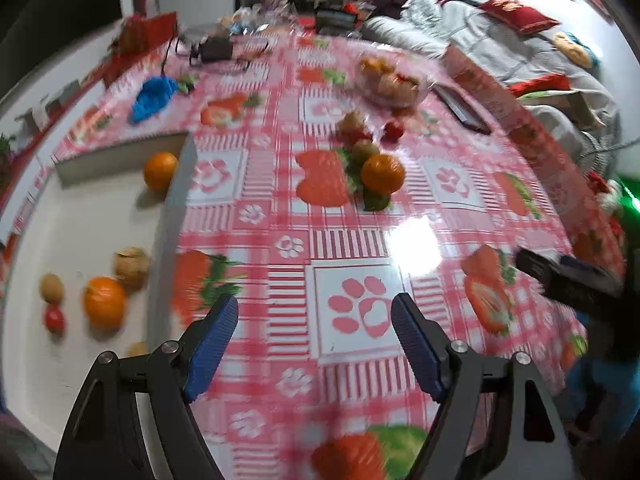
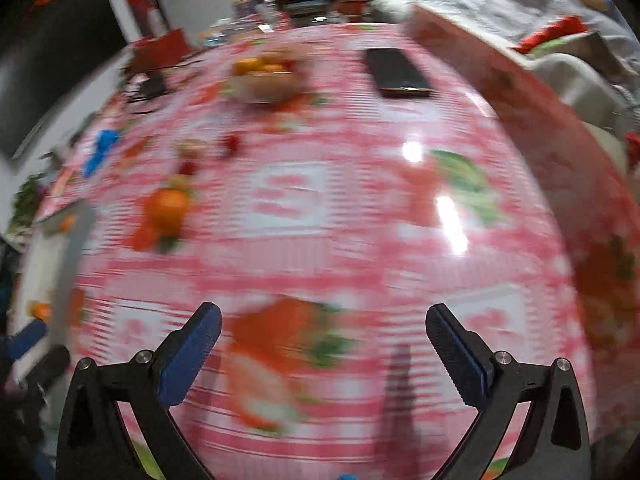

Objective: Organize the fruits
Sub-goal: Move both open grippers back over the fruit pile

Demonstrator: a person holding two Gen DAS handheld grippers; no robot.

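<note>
My left gripper hangs open over the pink checked tablecloth, nothing between its blue pads. To its left lies a white tray holding two oranges, a walnut-like fruit, a kiwi and a small red fruit. A loose cluster lies mid-table: an orange, green fruits and small red ones. My right gripper is open and empty above the cloth; its view is blurred. The loose orange shows there at the left.
A clear bowl of fruit sits at the far side, beside a dark phone. A blue cloth and a dark pouch lie at the back left. The right gripper's arm shows at the right edge. A couch stands beyond the table.
</note>
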